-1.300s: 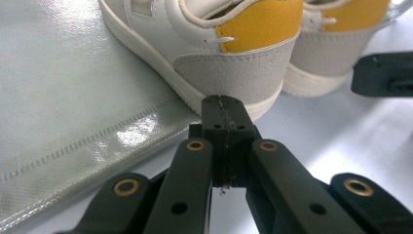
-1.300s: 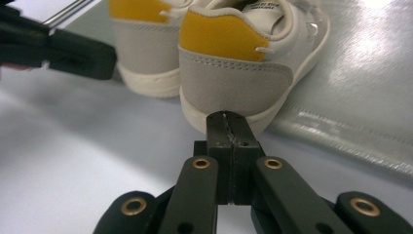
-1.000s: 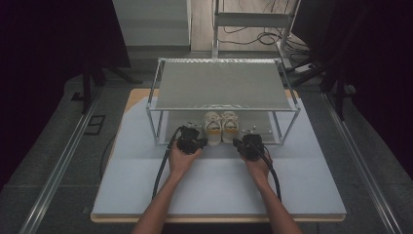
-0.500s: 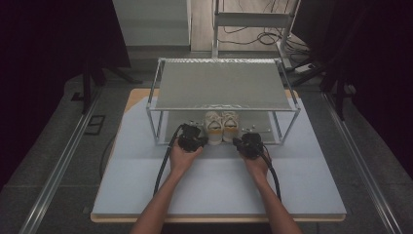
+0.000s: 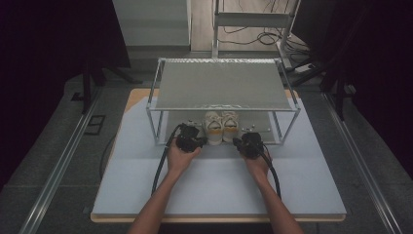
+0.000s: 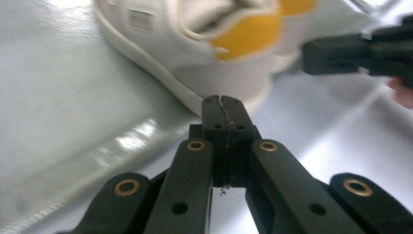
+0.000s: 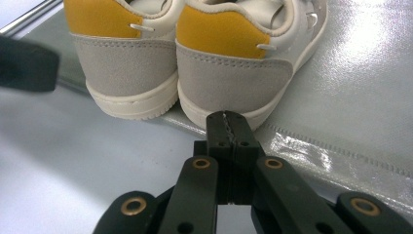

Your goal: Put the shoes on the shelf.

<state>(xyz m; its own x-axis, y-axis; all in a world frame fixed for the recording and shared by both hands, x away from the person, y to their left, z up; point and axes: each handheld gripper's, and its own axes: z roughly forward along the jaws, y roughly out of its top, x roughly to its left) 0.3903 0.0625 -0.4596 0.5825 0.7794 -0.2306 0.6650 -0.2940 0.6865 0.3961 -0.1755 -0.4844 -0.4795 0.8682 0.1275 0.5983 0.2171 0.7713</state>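
A pair of cream sneakers with yellow heel tabs (image 5: 222,127) stands side by side on the lower shelf of a metal rack (image 5: 219,84), heels toward me. My left gripper (image 5: 191,140) sits just left of the heels, jaws shut with nothing held (image 6: 222,101), tip close to the left shoe's (image 6: 195,53) sole. Just right of the heels is my right gripper (image 5: 248,142), also shut and empty (image 7: 228,117), its tip near the right shoe's heel (image 7: 234,68). The left shoe (image 7: 127,58) stands beside it.
The rack's grey top shelf (image 5: 219,84) overhangs the shoes and its thin posts (image 5: 157,127) flank them. A pale mat (image 5: 219,185) covers the table in front. Black cables trail back from both grippers along the forearms.
Both grippers have edged slightly back and apart from the shoes' heels; the shoes have stayed in place on the lower shelf.
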